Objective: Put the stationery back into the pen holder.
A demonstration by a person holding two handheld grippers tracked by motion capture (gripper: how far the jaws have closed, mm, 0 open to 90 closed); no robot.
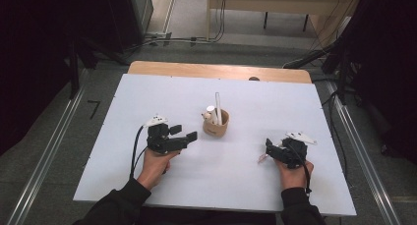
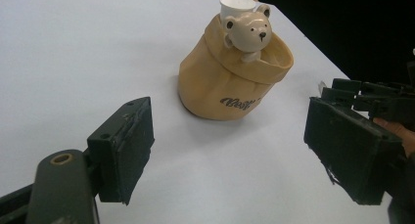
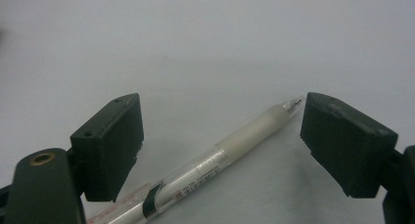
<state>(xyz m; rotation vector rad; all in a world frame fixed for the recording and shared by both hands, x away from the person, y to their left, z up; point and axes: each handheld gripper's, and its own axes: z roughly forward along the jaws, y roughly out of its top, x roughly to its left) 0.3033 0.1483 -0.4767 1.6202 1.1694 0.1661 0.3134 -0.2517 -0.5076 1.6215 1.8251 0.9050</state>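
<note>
A tan pouch-shaped pen holder (image 1: 217, 124) with a small bear figure (image 2: 248, 31) on its rim stands mid-table and holds a white pen and a white tube. My left gripper (image 1: 189, 137) is open just left of the holder (image 2: 230, 82), jaws wide apart with nothing between them. My right gripper (image 1: 268, 149) is open at the right, low over a clear pen (image 3: 210, 165) with a frosted grip that lies diagonally on the table between its jaws, tip near the right jaw. In the high view that pen (image 1: 262, 158) peeks out beside the gripper.
The white tabletop (image 1: 162, 97) sits on a wooden table whose far edge (image 1: 196, 68) shows. Dark equipment and cables stand on the floor around it. The other gripper (image 2: 377, 99) shows at the right of the left gripper view.
</note>
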